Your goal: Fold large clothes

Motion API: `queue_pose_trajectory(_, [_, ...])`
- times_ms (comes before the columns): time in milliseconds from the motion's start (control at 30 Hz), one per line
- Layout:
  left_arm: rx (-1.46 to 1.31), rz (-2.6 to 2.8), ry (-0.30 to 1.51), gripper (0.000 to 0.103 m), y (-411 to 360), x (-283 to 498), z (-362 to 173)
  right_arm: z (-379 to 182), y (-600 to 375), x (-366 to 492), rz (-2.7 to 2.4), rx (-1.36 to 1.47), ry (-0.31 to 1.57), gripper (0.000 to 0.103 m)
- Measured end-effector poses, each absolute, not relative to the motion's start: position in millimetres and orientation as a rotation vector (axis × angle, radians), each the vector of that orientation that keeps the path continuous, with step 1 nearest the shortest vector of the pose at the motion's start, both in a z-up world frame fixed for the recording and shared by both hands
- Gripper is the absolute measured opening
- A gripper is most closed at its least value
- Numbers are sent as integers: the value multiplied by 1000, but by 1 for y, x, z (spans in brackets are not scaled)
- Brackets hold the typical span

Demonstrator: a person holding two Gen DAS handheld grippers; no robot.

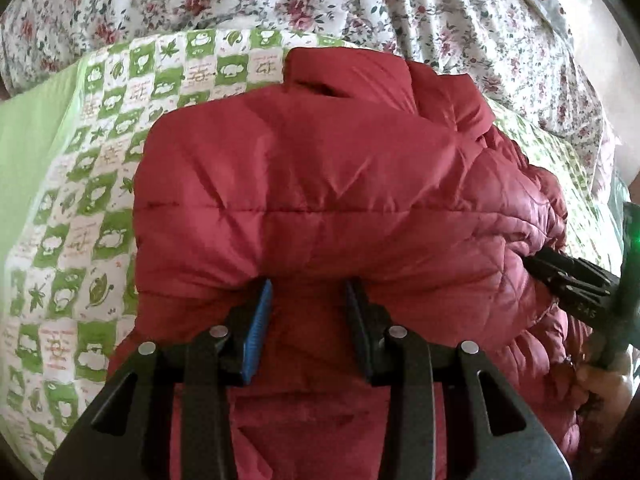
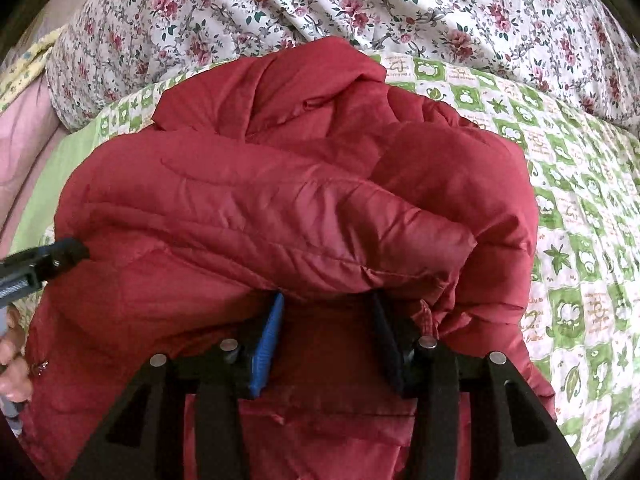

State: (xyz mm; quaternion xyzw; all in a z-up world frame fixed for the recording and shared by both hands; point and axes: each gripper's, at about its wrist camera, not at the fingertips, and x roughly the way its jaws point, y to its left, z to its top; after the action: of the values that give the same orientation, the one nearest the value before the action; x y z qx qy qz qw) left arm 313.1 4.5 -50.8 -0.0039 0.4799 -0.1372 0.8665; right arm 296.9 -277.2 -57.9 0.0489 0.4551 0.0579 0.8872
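A puffy red jacket (image 1: 320,180) lies bunched and folded over on a green-and-white patterned quilt (image 1: 80,200). My left gripper (image 1: 308,284) has its fingertips buried in the near edge of the jacket's top fold, jaws a hand's width apart and pinching the thick padding. The right gripper (image 1: 568,276) shows at the jacket's right side. In the right wrist view the jacket (image 2: 280,200) fills the middle. My right gripper (image 2: 326,298) stands with its jaws apart, tips hidden under the fold's edge and not squeezing it. The left gripper (image 2: 60,256) touches the jacket's left side.
A floral duvet (image 1: 360,0) is heaped along the far side of the bed (image 2: 360,0). The quilt (image 2: 580,220) stretches out to the right of the jacket. A person's hand (image 1: 604,384) holds the right gripper's handle, and another hand (image 2: 12,352) holds the left one.
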Motion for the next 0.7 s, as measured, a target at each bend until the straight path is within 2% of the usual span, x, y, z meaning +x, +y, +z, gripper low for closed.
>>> queue_pose_trajectory(200, [26,-267,1006,36,-1,313,-54,-37,-285,280,98,131,875,46])
queue_pose_trajectory(300, [10,-277,1011,36,1,312,-52,-56,-292,288,99,149,939,46])
queue_pose_trajectory(700, [5,-271,1029,36,5,312,-57,-67,-293,290,110,160,945,46])
